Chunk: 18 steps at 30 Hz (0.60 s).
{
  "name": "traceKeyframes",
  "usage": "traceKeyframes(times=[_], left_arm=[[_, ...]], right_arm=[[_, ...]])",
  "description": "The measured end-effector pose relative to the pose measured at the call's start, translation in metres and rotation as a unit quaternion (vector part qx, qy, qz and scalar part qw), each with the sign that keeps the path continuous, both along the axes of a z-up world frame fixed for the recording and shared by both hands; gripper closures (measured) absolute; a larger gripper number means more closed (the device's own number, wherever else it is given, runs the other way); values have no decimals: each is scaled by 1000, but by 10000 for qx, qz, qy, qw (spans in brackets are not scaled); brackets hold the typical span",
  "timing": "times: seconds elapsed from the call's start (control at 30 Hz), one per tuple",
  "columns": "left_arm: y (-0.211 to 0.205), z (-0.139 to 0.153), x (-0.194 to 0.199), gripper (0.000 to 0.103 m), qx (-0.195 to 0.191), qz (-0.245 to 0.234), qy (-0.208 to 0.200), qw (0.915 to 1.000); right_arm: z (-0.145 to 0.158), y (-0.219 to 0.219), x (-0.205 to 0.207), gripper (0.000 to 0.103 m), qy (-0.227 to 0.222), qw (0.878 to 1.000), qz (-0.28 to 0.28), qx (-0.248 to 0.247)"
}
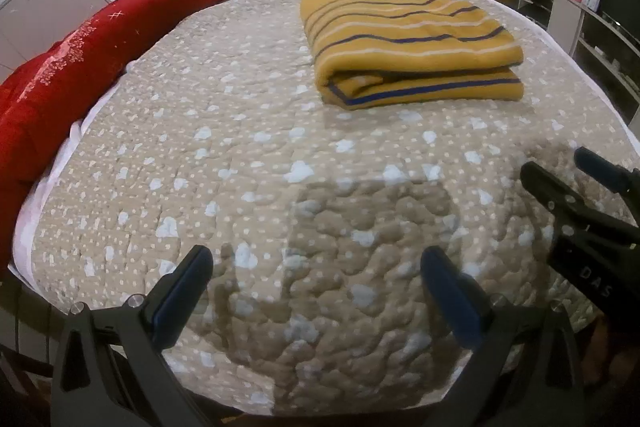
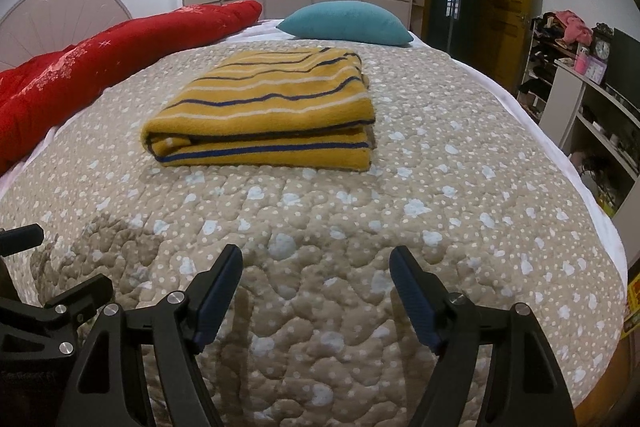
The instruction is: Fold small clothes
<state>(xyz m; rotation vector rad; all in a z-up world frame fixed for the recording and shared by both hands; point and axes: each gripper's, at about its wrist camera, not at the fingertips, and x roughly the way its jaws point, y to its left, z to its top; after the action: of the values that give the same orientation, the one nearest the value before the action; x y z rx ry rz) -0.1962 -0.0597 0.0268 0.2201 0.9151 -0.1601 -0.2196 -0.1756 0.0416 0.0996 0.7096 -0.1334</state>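
- On the quilted bedspread [image 2: 420, 187], the mustard striped garment [image 2: 264, 115] lies folded into a squared stack, layers aligned, fold edge toward the cameras. It sits mid-bed, well apart from both tools, on bare quilt with room all round, which suits flattening or another fold.
- Left gripper [image 1: 316, 287]: jaws spread wide, holding nothing, low over the near part of the quilt. Its shadow falls on the fabric just ahead.
- Right gripper [image 2: 316, 287]: likewise released and empty, fingers parted, aimed along the bed toward the garment. It shows at the right edge of the left wrist view [image 1: 576, 187], so the two tools hang near each other, side by side.
- Judgement: both tools stand back and unloaded because the fold looks finished; the stack looks tidy, no loose sleeve or hem trailing.
- Teal pillow [image 2: 344, 23] rests at the far end beyond the garment, clear of it; the red blanket [image 2: 120, 55] runs along the left side, also apart. Neither crowds the work area.
- No second garment is visible on the bed, so what follows cannot be told.
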Motion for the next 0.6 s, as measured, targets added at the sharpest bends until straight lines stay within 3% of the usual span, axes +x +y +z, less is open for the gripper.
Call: traceKeyframes(times=[0.6], left_arm=[[4,-4,4,0,-46,22,33,10000]], right_arm=[[1,8,-2,21,-135,9998,53,-114]])
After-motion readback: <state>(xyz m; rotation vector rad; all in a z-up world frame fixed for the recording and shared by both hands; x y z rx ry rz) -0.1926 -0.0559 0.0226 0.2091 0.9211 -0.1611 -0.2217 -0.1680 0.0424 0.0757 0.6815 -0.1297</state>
